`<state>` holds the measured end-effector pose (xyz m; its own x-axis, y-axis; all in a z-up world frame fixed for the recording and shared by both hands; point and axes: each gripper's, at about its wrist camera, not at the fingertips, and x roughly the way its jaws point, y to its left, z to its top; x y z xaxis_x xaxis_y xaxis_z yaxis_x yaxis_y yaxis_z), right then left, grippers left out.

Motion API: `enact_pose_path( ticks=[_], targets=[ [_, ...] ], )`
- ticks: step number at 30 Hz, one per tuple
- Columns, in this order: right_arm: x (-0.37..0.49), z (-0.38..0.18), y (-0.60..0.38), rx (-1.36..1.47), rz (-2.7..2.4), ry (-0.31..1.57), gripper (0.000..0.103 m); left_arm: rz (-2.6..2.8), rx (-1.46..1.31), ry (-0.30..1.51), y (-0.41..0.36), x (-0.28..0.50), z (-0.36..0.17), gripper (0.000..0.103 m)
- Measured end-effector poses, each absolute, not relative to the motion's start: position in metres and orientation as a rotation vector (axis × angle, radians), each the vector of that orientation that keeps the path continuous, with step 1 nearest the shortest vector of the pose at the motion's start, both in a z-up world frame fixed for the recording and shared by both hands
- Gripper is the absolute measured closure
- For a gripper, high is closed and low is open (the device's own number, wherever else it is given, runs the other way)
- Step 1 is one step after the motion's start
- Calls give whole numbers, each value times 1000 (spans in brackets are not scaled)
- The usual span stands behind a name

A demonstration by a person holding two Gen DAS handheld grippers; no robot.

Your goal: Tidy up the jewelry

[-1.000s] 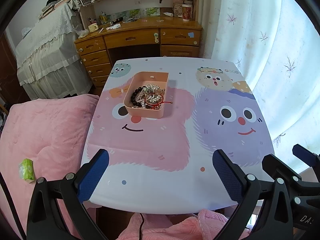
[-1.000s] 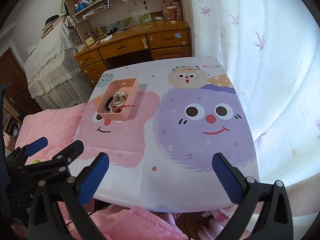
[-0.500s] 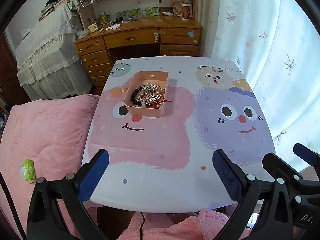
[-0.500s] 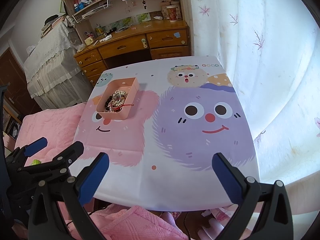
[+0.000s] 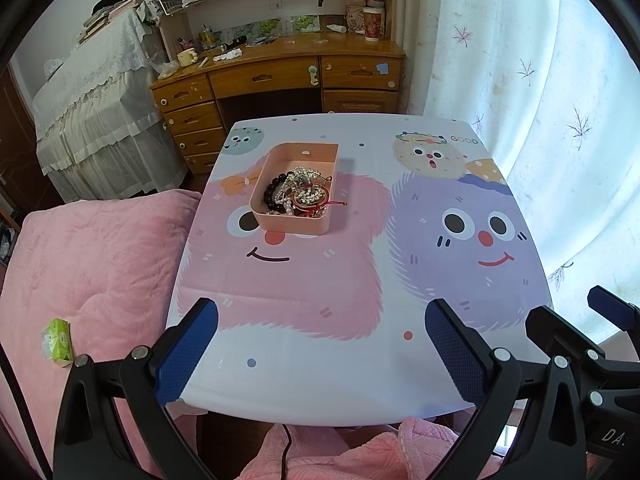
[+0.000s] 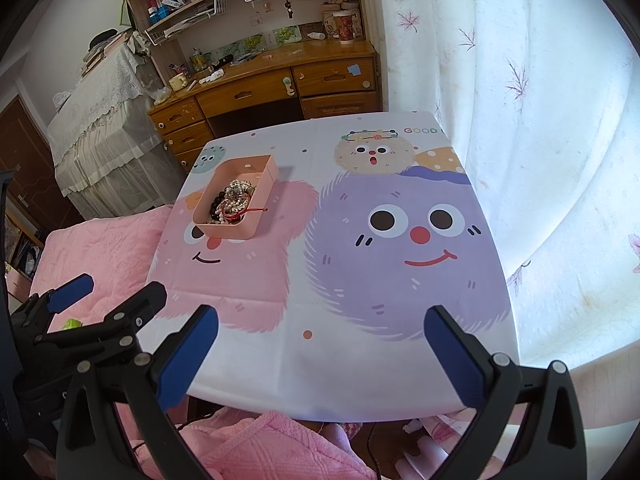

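Little has shifted since the earlier frames: both views have crept slightly nearer the table, nothing else displaced. Left gripper (image 5: 321, 344) and right gripper (image 6: 321, 350) are held over the near edge of the cartoon-printed tablecloth (image 5: 360, 376), jaws of each spread wide, nothing gripped. Tangled bead bracelets and chains (image 5: 298, 196) are heaped in the shallow pink rectangular plastic tray (image 5: 294, 226), set on the cloth's pink monster, well apart from both grippers.

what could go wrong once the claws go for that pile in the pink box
The jewelry lies tangled in the pink box, so lifting one piece may drag others out. A red cord already hangs over the rim and could snag. The box looks light; a pull may slide it on the tablecloth. Both claws, left and right, are open and far back.
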<state>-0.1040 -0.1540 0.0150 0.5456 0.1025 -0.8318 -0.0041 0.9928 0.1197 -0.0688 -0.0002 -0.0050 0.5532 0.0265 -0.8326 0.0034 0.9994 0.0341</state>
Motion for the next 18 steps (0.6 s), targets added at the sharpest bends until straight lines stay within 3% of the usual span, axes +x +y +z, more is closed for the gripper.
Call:
enact_pose_path(
  ticks=[18],
  targets=[
    [-105, 13, -156, 109, 59, 994, 0, 13, 35, 985, -3, -68, -5, 1]
  ],
)
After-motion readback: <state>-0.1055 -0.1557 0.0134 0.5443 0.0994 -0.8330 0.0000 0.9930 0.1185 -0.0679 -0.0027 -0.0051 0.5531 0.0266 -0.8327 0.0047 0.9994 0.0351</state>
